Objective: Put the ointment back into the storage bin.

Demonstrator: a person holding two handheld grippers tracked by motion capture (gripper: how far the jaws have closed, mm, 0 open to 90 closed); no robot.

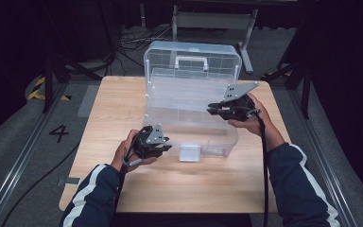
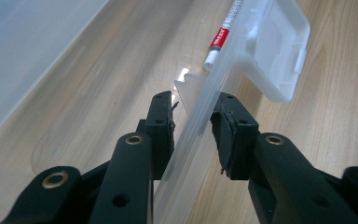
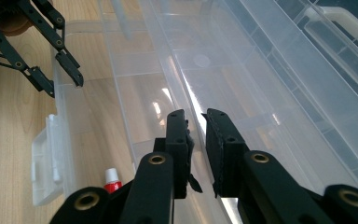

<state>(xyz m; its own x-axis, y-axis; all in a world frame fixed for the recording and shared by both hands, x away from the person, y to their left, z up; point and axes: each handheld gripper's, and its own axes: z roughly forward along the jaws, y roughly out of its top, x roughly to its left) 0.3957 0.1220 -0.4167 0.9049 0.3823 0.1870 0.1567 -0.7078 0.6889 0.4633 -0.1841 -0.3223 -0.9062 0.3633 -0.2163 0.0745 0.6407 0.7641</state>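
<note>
A clear plastic storage box (image 1: 170,101) stands open on the wooden table (image 1: 113,104), its lid (image 1: 160,56) with a white handle (image 1: 190,61) raised at the back. My left gripper (image 1: 166,146) sits at the box's front left corner. In the left gripper view its jaws (image 2: 193,100) are shut on the thin front wall (image 2: 228,56). My right gripper (image 1: 211,109) reaches in from the right side. Its jaws (image 3: 196,114) are shut on a long clear rim (image 3: 168,51) of the box. A small red-and-white tube (image 2: 220,39) lies inside, by the front wall.
The box's clear latch (image 1: 189,152) hangs down flat on the table at the front. In the right gripper view the left gripper (image 3: 67,77) shows at the upper left, beyond the latch (image 3: 46,158). Bare wood lies left of the box. Cables and a metal stand are on the floor behind.
</note>
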